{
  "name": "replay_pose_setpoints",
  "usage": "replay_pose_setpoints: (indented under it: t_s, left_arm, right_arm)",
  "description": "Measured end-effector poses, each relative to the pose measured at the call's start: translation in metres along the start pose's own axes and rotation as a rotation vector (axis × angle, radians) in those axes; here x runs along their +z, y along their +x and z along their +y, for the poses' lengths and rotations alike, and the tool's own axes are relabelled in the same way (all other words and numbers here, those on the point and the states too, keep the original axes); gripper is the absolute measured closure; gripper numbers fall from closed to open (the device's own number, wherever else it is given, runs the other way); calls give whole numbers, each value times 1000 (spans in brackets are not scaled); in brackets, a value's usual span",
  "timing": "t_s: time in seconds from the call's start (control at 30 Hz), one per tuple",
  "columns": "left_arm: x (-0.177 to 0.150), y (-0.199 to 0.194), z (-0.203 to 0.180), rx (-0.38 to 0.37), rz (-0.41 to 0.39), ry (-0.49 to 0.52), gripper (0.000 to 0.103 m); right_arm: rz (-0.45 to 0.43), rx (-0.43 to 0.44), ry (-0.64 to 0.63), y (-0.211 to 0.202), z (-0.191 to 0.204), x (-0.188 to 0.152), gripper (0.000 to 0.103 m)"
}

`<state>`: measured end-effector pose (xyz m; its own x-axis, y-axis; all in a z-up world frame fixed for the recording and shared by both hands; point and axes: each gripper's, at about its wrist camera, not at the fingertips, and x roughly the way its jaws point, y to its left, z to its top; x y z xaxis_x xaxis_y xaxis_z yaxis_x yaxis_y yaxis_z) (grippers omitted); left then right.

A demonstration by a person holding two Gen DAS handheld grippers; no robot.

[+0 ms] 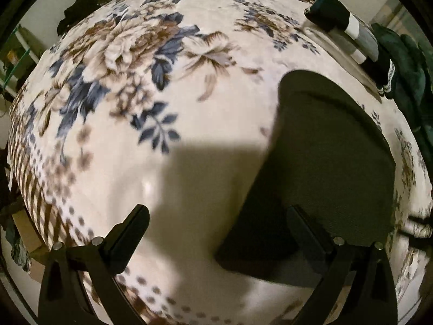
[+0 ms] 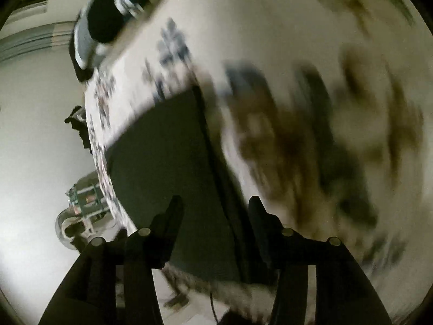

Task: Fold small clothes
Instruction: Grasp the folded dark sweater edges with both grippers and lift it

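a dark cloth, folded flat with a rounded far edge, lies on a cream blanket printed with blue and brown flowers. in the left wrist view it sits on the right half of the blanket, running from the middle down toward the near edge. the left gripper hangs above the blanket with its jaws spread wide; the left finger is over bare blanket and the right finger shows in front of the near part of the dark cloth, but whether it touches the cloth cannot be told. nothing sits between the jaws apart from the blanket and a broad shadow below. in the right wrist view, which is badly blurred, the same dark cloth fills the middle, and a darker fold line runs down it. the right gripper has its jaws about half open, standing over the cloth with its near edge between them; the pads do not seem to press on it, so nothing is gripped. at the far side of the blanket lies a pile of folded clothes, dark with grey and white stripes, and beside it a heap of dark green fabric.
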<state>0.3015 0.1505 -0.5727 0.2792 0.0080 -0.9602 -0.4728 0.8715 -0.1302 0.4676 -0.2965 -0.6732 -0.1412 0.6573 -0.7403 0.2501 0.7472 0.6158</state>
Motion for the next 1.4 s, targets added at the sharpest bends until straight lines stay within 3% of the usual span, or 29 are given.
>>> replay_pose_setpoints:
  t_s: [0.07,0.17,0.2,0.37,0.4,0.53,0.6,0.67,0.73,0.87,1.0,1.1,1.17,1.23,1.27,1.33,1.4]
  left_arm:
    - [-11,-6,2,6,2,-17,0]
    - [-21,-10,5,9,4,-49,0]
    - [-23,-11,5,8,4,-55,0]
    - [-27,-16,4,2,-5,-58,0]
    - [-27,-17,3,-3,-6,-58,0]
    - [-22,-13,2,-40,-18,-61,0]
    - [-16,-10,1,-75,-30,-59,0]
    - [-9,-5,1,-104,-41,-53,0]
    - [1,3,1,-145,-56,-59,0]
    - [15,20,-1,-240,-55,-52,0]
    - [27,36,-9,-297,-38,-10,0]
    - [34,43,-12,-328,-31,4,0]
    - [38,48,-13,-345,-29,13,0]
    - [41,53,-16,-368,-18,21,0]
    - [41,54,-16,-373,-14,24,0]
    - [42,59,-16,-390,1,33,0]
    - [42,62,-17,-398,13,53,0]
  right_arm:
    - [54,19,12,17,-9,-24,50]
    - [67,13,5,38,-10,-43,54]
    - [15,-6,-12,38,-7,-50,91]
    - [-195,-101,-43,-6,7,-81,94]
    - [-200,-134,-39,-6,5,-83,94]
    - [1,-171,77,31,-24,-69,87]
    - [17,-179,59,24,-14,-57,85]
    - [-42,-180,-32,0,17,-44,72]
    - [-99,-155,-117,-17,56,-29,43]
    - [-35,-101,-312,6,152,18,41]
    - [111,-157,-585,106,276,60,41]
    - [212,-260,-731,182,337,79,41]
    - [283,-355,-798,223,356,87,41]
    - [380,-448,-862,258,364,84,53]
    - [383,-501,-895,266,364,82,86]
    - [376,-523,-857,272,360,87,91]
    - [340,-459,-661,265,349,110,94]
